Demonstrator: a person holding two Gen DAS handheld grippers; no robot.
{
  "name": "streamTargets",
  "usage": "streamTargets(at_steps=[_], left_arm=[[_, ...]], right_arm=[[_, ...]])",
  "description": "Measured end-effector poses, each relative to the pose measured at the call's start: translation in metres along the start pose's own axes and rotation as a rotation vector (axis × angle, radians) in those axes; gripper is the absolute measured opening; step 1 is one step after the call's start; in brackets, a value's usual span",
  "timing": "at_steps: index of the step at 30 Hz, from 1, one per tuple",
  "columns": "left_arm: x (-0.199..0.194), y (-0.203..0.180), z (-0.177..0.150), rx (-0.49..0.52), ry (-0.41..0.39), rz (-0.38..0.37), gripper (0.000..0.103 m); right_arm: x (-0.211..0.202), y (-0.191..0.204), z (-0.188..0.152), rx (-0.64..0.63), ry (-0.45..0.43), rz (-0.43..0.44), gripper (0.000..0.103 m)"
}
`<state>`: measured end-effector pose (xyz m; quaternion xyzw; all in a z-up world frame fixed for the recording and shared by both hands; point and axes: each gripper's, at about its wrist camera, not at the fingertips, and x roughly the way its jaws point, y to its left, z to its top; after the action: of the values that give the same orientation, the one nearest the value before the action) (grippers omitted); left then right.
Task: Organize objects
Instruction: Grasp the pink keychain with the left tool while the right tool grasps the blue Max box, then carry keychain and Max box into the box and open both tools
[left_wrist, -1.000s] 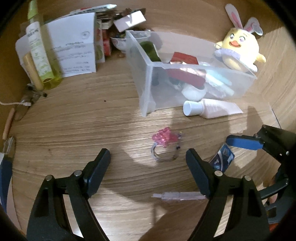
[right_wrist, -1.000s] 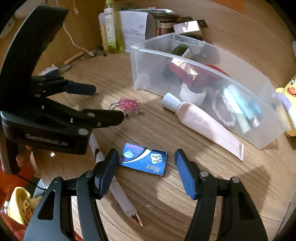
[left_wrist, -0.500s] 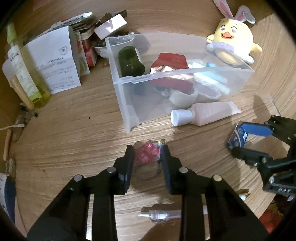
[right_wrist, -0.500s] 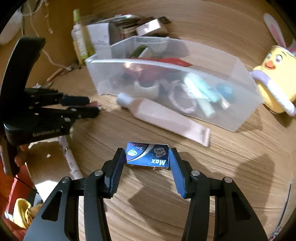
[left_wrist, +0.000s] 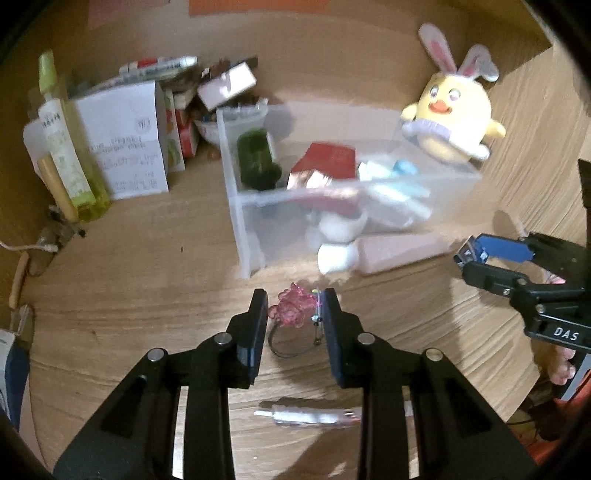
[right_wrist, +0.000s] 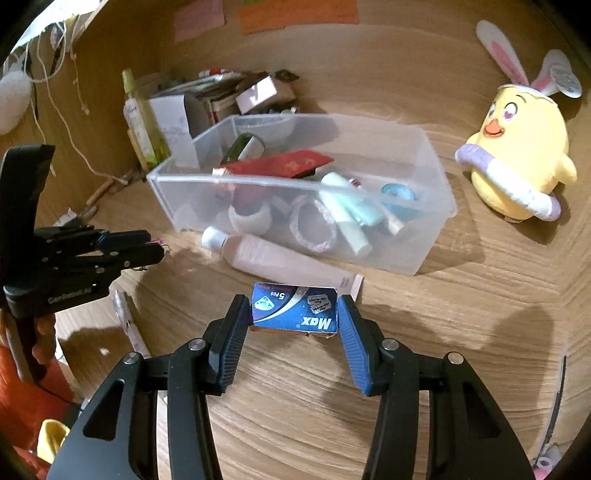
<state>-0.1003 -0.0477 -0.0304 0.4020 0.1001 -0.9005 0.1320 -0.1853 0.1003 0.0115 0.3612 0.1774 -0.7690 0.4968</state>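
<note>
My left gripper is shut on a pink flower keychain, its wire ring hanging just above the wooden table. My right gripper is shut on a small blue razor-blade box, lifted off the table. Ahead of both stands a clear plastic bin holding a red case, a green bottle, tubes and hair ties. A pink tube with a white cap lies against the bin's near wall. The right gripper also shows in the left wrist view, and the left gripper in the right wrist view.
A yellow plush chick sits right of the bin. Boxes, papers and a green bottle crowd the back left corner. A clear pen-like tube lies near the table's front edge. Wooden walls enclose the back and left.
The left gripper closed on the pink keychain and lifted it slightly. The right gripper closed on the blue box, raised it and carried it toward the bin.
</note>
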Motion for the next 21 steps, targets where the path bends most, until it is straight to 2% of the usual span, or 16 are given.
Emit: streamTargets(at_steps=[12, 21], left_arm=[[-0.045, -0.018, 0.042, -0.016, -0.190, -0.048, 0.029], [-0.058, -0.021, 0.081, -0.038, -0.273, -0.045, 0.029]], right_arm=[[-0.035, -0.012, 0.031, 0.020, -0.139, -0.027, 0.045], [-0.057, -0.017, 0.070, 0.003, -0.255, -0.053, 0.045]])
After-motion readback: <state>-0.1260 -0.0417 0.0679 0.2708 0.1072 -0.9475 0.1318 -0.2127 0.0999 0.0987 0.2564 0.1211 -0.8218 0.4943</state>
